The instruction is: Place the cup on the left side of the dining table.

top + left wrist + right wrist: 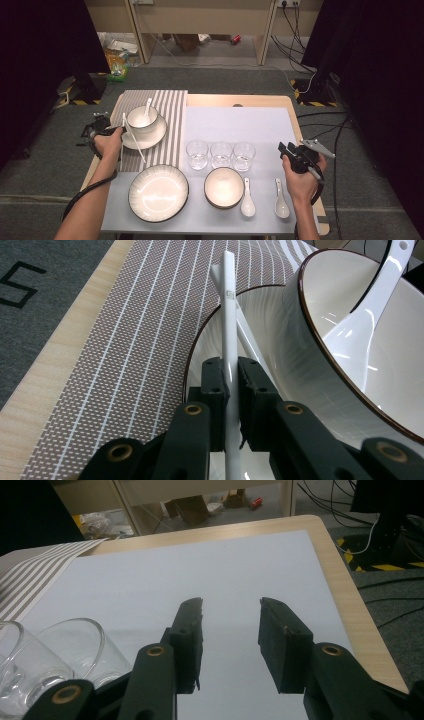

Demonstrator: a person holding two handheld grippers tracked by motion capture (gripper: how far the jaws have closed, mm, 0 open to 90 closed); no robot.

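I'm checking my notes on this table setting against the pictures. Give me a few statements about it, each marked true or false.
1. The left gripper is shut on a white chopstick. True.
2. The right gripper holds a glass. False: its jaws are open with nothing between them.
3. Three glasses stand in a row. True.
4. The spoon in the bowl on the striped mat is black. False: the spoon is white.
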